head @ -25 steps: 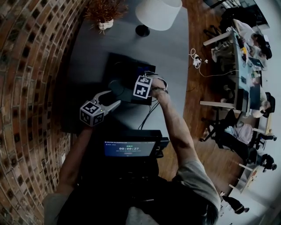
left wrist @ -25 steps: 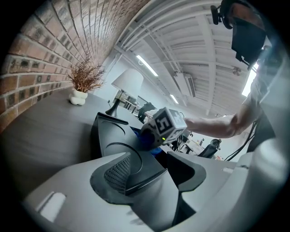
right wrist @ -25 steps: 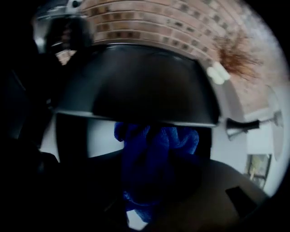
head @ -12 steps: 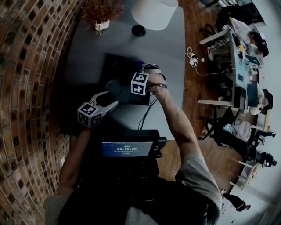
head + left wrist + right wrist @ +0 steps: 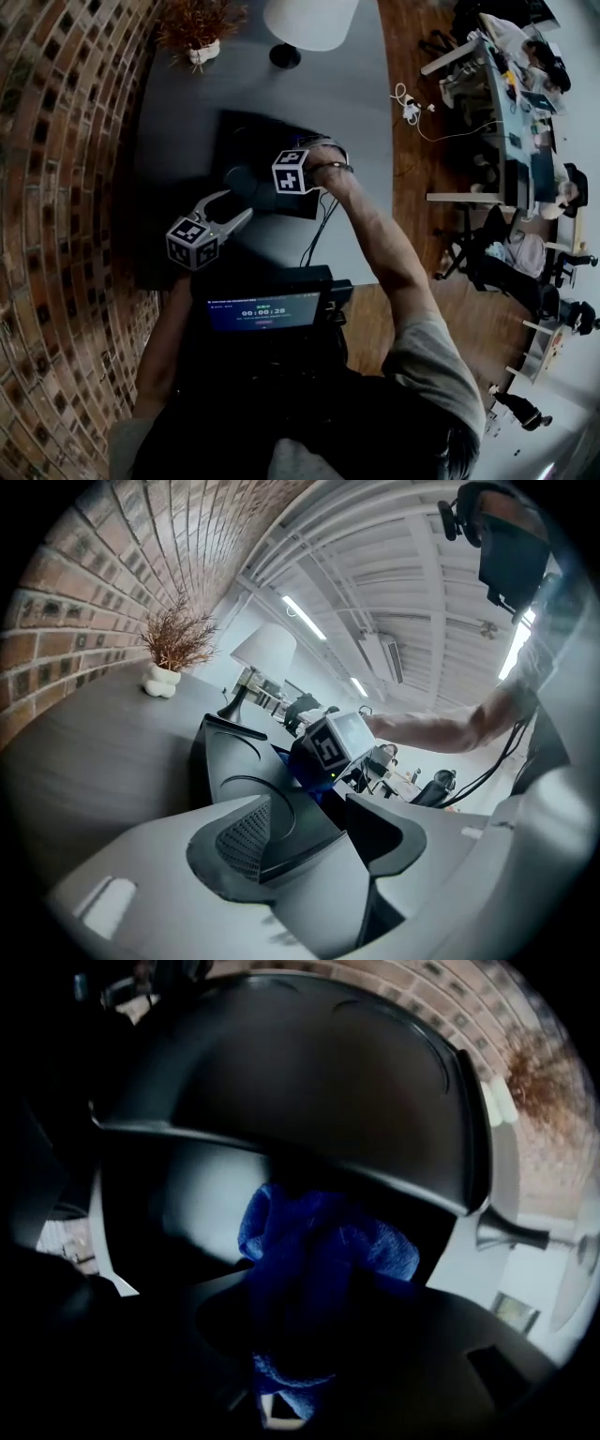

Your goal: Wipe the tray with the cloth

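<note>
Shifted leftward, downturned right gripper (image 5: 300,1335) pinches a blue terry cloth (image 5: 323,1241), contact hidden. Level left gripper (image 5: 235,206) clamps its jaws on the rim of the black plastic tray (image 5: 246,131).

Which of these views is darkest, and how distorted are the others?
Right gripper view is darkest: only the blue cloth and a dull sheen on the tray stand out from near-black surroundings. Head view is dim overall, and its fisheye bows the brick wall. Left gripper view is brightest, though its ceiling lights curve with the wide lens.
</note>
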Motion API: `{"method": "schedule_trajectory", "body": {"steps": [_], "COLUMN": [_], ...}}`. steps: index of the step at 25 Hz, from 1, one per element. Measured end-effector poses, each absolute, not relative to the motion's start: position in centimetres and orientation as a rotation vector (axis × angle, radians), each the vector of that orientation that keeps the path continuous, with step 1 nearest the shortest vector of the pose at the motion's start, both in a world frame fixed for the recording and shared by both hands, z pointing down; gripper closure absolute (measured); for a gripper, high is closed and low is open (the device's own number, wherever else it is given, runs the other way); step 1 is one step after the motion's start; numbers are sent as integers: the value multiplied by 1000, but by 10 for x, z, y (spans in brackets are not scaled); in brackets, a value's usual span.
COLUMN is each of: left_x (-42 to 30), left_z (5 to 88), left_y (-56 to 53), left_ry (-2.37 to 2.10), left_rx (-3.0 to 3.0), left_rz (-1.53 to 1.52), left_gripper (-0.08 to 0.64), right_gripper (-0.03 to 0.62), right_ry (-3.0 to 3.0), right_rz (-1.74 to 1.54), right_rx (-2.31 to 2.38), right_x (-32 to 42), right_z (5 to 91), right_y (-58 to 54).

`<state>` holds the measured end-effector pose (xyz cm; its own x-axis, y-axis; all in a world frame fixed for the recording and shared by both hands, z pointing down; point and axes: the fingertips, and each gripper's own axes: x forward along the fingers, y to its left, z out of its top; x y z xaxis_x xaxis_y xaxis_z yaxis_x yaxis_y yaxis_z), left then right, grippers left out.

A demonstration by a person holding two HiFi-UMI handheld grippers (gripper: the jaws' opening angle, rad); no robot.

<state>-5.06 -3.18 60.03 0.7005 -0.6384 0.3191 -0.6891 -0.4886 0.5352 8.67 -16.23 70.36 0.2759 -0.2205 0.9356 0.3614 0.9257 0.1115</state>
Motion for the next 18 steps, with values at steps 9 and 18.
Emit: {"method": "schedule_trajectory", "body": {"steps": [9, 18], "left_x": [-52, -47], "left_z": [598, 605], "left_y": [-33, -30], "left_ry": [-1015, -972], "left_rx": [2265, 2269], "left_rz": [109, 153], "left_gripper": [304, 304], "right_gripper": [405, 397], "right_ry": [-1484, -2113], "right_rz": [77, 613], "right_rx": [-228, 575], "right_x": [80, 180], "right_z": [699, 561], "right_y": [-44, -85]}}
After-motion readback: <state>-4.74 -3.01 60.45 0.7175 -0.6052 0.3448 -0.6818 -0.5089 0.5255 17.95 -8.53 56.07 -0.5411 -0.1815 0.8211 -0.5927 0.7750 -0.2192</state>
